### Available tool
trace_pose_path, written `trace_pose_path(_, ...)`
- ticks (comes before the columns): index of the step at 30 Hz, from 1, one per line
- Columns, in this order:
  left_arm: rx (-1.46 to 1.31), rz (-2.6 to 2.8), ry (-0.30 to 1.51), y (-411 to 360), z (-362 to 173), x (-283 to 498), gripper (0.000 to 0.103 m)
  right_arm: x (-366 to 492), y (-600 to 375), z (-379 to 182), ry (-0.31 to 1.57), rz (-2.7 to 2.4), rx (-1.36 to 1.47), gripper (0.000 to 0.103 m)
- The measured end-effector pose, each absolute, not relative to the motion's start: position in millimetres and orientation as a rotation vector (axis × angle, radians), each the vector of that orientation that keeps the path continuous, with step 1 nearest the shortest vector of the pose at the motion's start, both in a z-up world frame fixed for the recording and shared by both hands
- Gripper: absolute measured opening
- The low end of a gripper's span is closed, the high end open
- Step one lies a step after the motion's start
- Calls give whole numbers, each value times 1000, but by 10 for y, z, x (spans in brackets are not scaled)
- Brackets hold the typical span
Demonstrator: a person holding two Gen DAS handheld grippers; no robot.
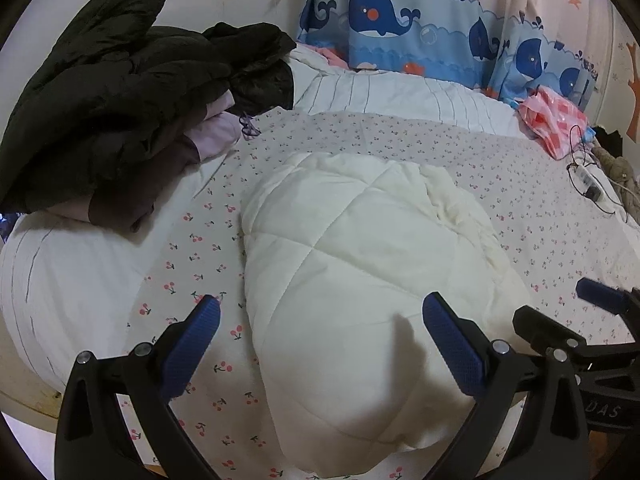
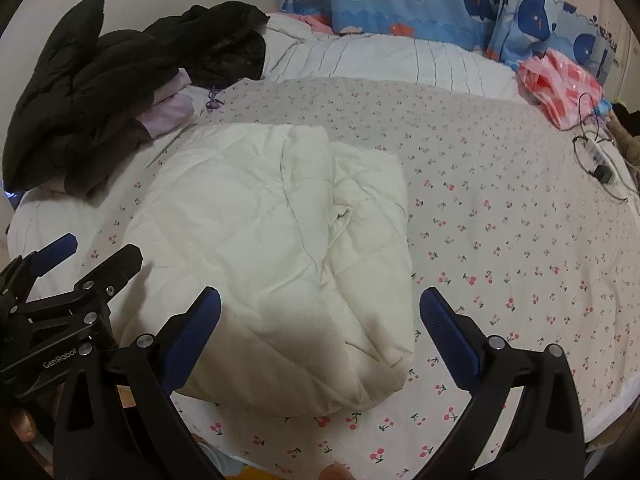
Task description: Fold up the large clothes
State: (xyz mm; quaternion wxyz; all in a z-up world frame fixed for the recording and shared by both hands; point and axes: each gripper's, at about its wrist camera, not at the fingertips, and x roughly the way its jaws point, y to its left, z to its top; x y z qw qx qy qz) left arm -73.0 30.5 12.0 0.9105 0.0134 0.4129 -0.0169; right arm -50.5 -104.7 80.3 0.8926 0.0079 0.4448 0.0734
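The cream quilted garment [image 1: 360,300] lies folded into a compact bundle at the centre of the cherry-print sheet [image 1: 192,264], near the bed's front edge. The left gripper [image 1: 320,320] hangs over the bundle's near end with fingers spread wide, gripping nothing. The right gripper [image 2: 320,312] is likewise spread wide and empty, above the bundle's 5 o'clock corner. From the left wrist view, the right gripper appears at 4 o'clock beside the bundle. A heap of dark coats [image 1: 104,100] sits at 10 o'clock. A whale-print curtain [image 1: 420,20] hangs at 12 o'clock. A pink checked bag [image 1: 554,120] and a cable [image 1: 588,184] lie at 2 o'clock.
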Motion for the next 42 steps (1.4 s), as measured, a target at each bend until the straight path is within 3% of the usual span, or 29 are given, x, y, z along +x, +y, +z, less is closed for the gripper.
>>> trace_pose_path(42,38,26,782,312,232,-798,97,-539,-1021,836,916,166,22,96)
